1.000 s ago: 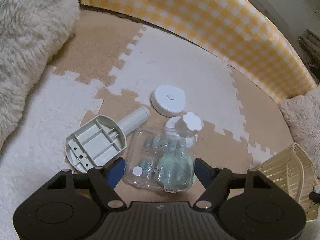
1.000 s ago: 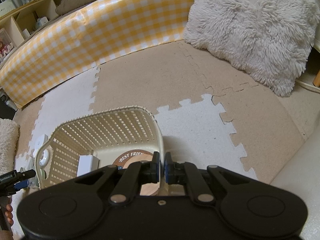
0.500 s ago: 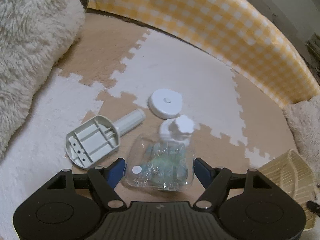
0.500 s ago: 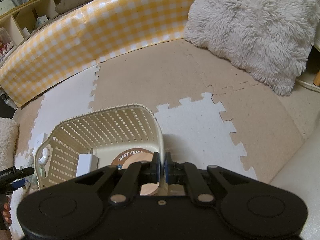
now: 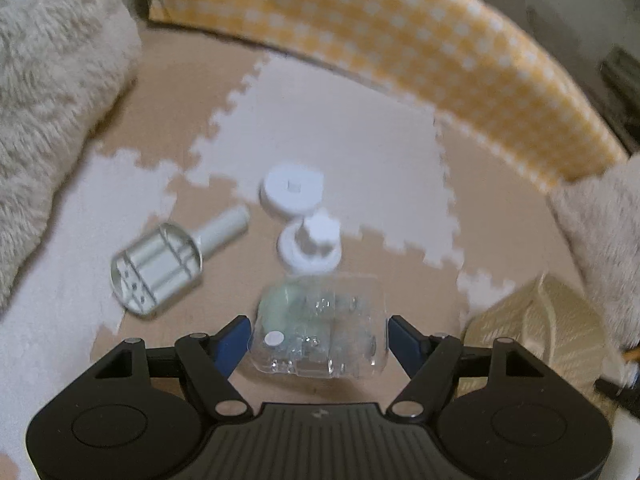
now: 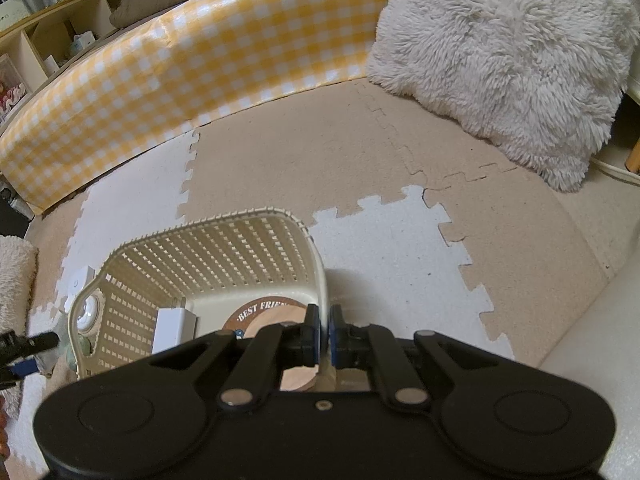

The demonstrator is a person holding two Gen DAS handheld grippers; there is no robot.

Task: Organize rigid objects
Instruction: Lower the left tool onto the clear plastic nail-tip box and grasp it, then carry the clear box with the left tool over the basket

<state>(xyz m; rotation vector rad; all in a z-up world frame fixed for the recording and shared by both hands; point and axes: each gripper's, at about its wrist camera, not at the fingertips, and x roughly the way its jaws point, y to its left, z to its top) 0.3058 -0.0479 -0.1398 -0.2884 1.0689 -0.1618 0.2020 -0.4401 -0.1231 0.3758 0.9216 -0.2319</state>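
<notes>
Basket (image 6: 316,264) sits right under the right hand-held gripper (image 6: 324,334), whose two fingers are pinched tight on its near wall, holding it steady on the floor mat (image 6: 400,248). Inside it lie a white plug (image 6: 174,324) and a round wooden disc with letters (image 6: 272,314), so some things look put away already. In the left view, the left hand-held gripper (image 5: 319,334) has its blue fingers on both sides of a clear plastic box (image 5: 320,328) full of small pale green bits. The fingers seem to press its sides, and the box looks lifted off the mat, though the picture is blurry. The box is probably going to the basket next, which shows at the right edge of that view. Farther out on the mat, three things are not yet picked up: a grey scoop-like piece with a handle (image 5: 160,264), a white flower-topped knob (image 5: 312,246), and a round white puck (image 5: 292,194). Behind them stand a yellow checked cushion wall (image 5: 400,40) and fluffy pillows (image 5: 48,100).
</notes>
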